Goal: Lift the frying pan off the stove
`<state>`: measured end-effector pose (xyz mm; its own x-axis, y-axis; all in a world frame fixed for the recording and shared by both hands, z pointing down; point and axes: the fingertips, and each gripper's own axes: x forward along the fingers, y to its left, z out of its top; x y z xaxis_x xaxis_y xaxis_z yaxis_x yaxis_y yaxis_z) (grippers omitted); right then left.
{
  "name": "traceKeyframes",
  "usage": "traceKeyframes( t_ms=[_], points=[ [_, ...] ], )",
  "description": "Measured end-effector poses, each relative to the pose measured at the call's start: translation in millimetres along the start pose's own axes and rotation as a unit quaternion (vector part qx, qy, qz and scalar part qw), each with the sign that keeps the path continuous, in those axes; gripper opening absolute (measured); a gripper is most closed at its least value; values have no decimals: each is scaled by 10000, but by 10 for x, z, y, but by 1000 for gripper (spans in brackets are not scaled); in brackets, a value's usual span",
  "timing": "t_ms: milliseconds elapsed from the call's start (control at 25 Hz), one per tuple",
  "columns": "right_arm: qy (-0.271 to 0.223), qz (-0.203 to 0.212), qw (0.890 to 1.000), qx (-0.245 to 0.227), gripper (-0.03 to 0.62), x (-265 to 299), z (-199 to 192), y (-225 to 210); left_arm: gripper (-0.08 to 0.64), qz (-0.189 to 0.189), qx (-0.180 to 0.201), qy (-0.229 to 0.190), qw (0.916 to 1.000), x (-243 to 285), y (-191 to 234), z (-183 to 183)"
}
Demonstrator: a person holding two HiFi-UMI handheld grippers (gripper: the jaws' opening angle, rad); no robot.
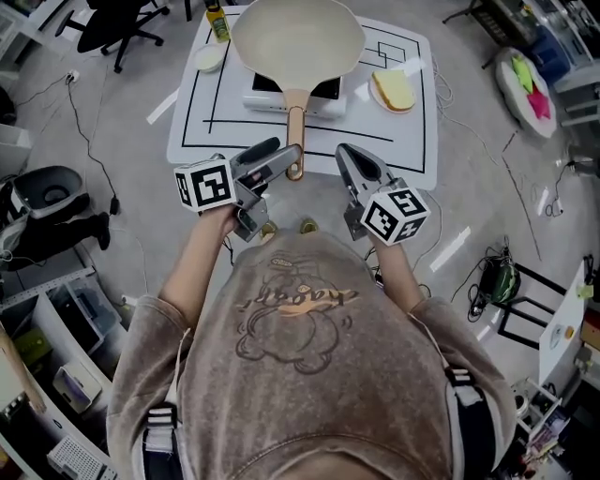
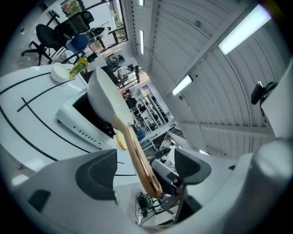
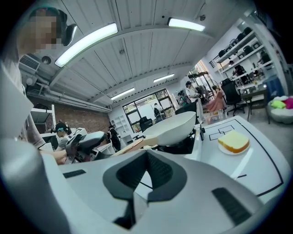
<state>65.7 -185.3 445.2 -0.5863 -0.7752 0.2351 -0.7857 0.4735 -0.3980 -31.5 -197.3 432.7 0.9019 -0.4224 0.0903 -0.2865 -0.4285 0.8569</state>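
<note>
Head view: one pan [image 1: 298,37] sits on one stove [image 1: 294,94] on a white table [image 1: 412,155] marked with black lines. Its handle [image 1: 296,131] points at the person. One bread [image 1: 395,88] plate, one bowl [image 1: 209,58] and one bottle [image 1: 217,21] flank the stove; the bottle's label is too small to read. Each of the two grippers carries one marker cube.

Left gripper view: the left gripper [image 2: 144,171] is spread wide, the handle's end between its pads [image 2: 96,173], unpinched.

Right gripper view: the right gripper [image 3: 145,171] is pressed together, empty, near the pan.
</note>
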Motion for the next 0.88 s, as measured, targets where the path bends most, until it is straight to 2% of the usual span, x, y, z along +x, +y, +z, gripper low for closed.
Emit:
traceKeyframes(
  t_ms=[240,480,560,720,880],
  points=[
    [-13,-151,9999,58,-3,-50,-25,-60,379,-153,-155,289,9993,220,-23,-104],
    [-39,-325,9994,97,-2,-147,-46,-129,291,-186,-460,530,9974,311,7,-184],
    [-71,-339,9993,135,-2,-179,-40,-146,230,-159,-544,538,9969,313,25,-201],
    [-169,-308,9990,271,-2,-230,-16,-153,152,-72,-722,496,9961,301,88,-201],
    [-209,-299,9986,376,-3,-260,1,-179,147,-94,-868,506,9949,304,90,-204]
  ],
)
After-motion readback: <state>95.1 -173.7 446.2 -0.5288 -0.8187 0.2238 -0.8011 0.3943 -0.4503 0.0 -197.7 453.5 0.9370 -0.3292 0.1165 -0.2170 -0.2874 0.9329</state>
